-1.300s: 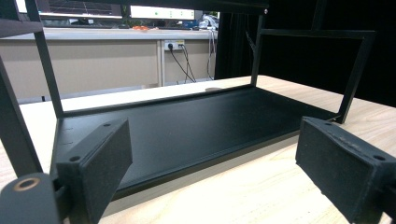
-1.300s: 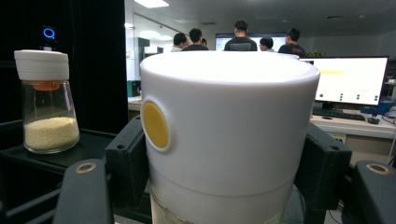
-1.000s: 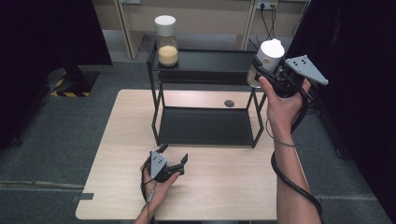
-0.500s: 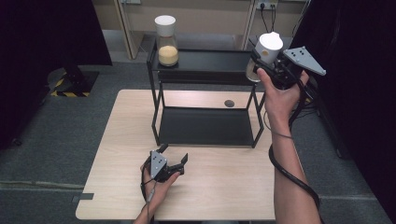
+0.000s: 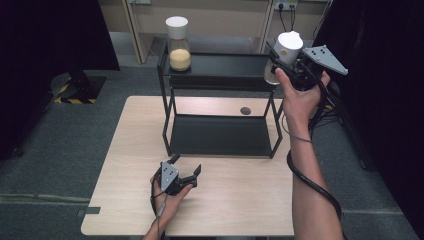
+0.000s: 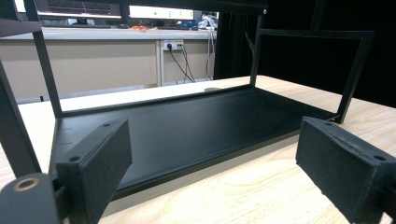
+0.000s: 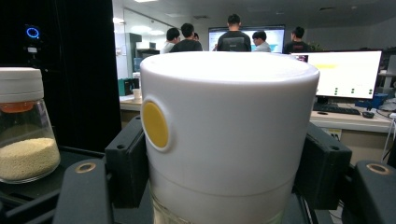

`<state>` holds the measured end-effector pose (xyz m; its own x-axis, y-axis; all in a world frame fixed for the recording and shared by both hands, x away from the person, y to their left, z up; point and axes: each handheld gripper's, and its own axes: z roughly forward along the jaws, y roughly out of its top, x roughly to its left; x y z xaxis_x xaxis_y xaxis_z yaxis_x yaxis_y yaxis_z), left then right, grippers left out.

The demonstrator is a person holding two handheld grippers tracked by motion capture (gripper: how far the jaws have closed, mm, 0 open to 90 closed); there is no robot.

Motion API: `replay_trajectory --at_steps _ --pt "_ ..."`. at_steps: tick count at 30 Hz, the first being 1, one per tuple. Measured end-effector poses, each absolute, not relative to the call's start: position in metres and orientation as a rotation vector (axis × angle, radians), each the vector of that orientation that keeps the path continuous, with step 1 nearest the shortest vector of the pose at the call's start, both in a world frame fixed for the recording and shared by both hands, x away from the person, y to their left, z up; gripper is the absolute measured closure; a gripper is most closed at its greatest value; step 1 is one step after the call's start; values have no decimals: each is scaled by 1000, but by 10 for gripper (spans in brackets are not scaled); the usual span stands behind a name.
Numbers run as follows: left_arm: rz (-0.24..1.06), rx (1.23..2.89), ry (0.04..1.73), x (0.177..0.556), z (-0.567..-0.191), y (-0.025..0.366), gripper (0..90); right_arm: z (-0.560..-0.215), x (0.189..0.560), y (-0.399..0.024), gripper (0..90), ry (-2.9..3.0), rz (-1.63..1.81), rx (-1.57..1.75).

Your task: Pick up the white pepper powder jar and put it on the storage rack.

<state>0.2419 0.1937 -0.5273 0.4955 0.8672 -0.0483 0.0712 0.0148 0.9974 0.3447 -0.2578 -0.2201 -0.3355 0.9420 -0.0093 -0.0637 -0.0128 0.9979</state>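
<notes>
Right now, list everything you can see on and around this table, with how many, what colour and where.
Held jar: one, clear with a white lid, at the right end of the rack's top shelf, clamped at the lid.
Second jar: one, clear with a white lid, yellowish grains inside, upright on the left end of the top shelf.
Rack: one, black metal, two shelves, on the far half of the table.
Table: one, light wood.
Round disc: one, dark, set in the tabletop behind the rack.
Right gripper: one, black, shut on the held jar's lid.
Left gripper: one, black, jaws open, resting on the near tabletop in the person's hand.
</notes>
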Motion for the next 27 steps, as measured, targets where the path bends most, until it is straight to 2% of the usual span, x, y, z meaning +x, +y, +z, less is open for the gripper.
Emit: replay_trajectory --at_steps 27 --pt "764 1432 875 242 -528 194 99 -206 362 -253 305 1402 1438 1037"
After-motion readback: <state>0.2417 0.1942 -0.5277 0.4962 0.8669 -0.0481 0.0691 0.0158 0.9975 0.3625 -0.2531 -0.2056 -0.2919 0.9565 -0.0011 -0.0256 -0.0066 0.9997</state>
